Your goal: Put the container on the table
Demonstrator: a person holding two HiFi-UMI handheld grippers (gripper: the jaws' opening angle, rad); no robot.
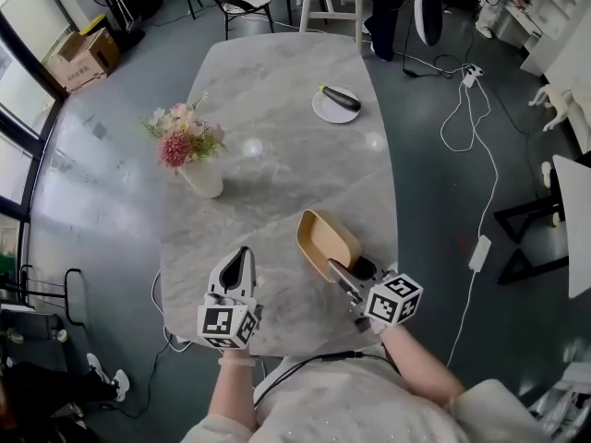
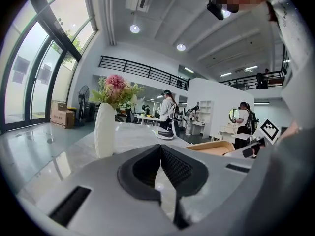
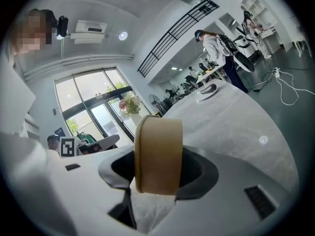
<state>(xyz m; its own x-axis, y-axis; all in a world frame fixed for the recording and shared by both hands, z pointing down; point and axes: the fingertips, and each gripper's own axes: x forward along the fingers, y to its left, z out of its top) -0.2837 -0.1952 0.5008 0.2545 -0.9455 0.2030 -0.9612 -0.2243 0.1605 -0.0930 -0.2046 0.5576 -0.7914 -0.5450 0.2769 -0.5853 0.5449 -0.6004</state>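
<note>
Right tool (image 1: 341, 272) (image 3: 157, 167): jaws clamped on the near wall of the tan container (image 1: 326, 240) (image 3: 158, 151); in the right gripper view the wall stands edge-on between the pads. Container is oblong and tilted, its hollow facing up and left, over the near right part of the counter (image 1: 277, 72). Cannot tell whether its underside touches the marble.

Left tool (image 1: 242, 253) (image 2: 160, 154): jaws together, nothing between them, over the near left edge of the counter, well apart from the container.

Mid-counter, left side: white vase (image 1: 203, 179) upright with pink and white flowers (image 1: 182, 137).

Far end, right side: white plate (image 1: 332, 109) carrying a dark elongated item (image 1: 341, 99).

Floor beyond: cardboard box (image 1: 83, 58) at upper left by the windows, white cables (image 1: 471, 118) to the right.
</note>
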